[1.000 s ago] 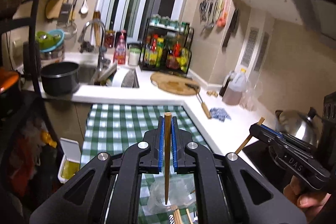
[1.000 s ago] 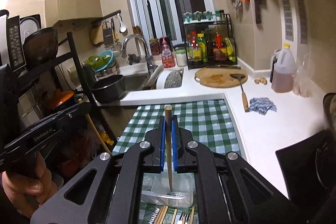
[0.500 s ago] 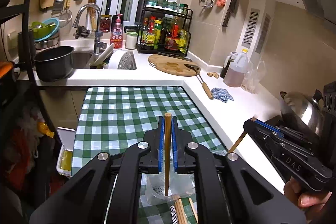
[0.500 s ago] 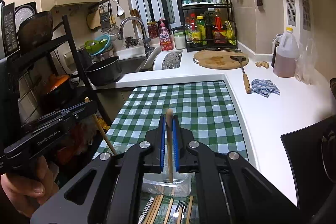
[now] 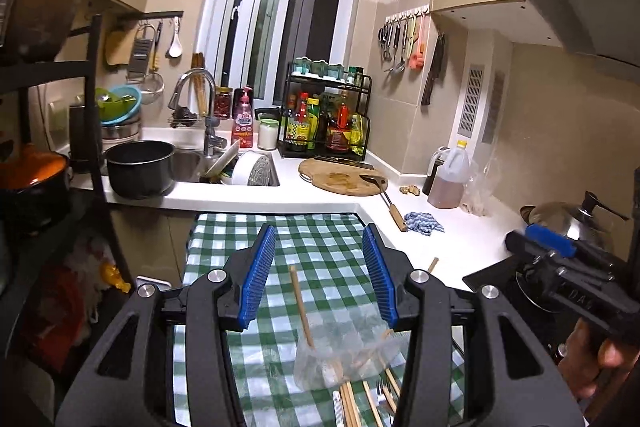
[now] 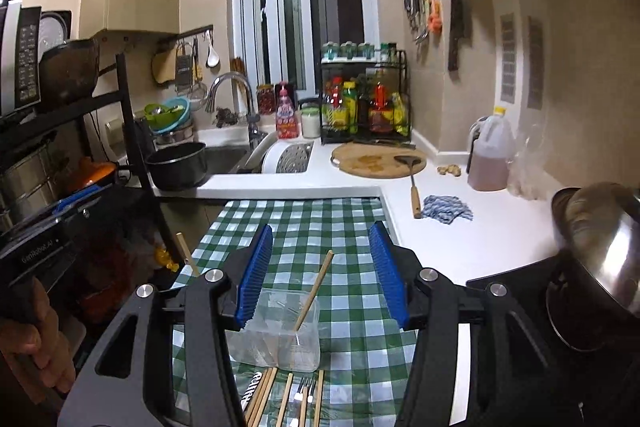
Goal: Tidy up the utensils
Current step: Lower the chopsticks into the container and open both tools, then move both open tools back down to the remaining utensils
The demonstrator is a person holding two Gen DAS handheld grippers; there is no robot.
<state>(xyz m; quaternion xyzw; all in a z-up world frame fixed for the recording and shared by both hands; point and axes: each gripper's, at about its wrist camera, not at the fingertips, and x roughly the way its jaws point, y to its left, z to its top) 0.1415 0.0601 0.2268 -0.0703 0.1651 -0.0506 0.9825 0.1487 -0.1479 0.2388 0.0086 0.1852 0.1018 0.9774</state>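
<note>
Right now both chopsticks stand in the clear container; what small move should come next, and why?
Probably draw both grippers back and down toward the utensils lying in front of the clear container. The left gripper and right gripper are opening with nothing pressed between the pads, and each chopstick leans free inside the container, while more chopsticks and forks wait on the checked cloth.

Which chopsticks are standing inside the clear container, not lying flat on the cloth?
The two leaning chopsticks stand in the clear container, ends up; the other chopsticks lie flat before it.

Checked tablecloth (image 6: 344,227) on table: clear container (image 6: 280,331), loose chopsticks (image 6: 264,399), forks (image 6: 306,401).
</note>
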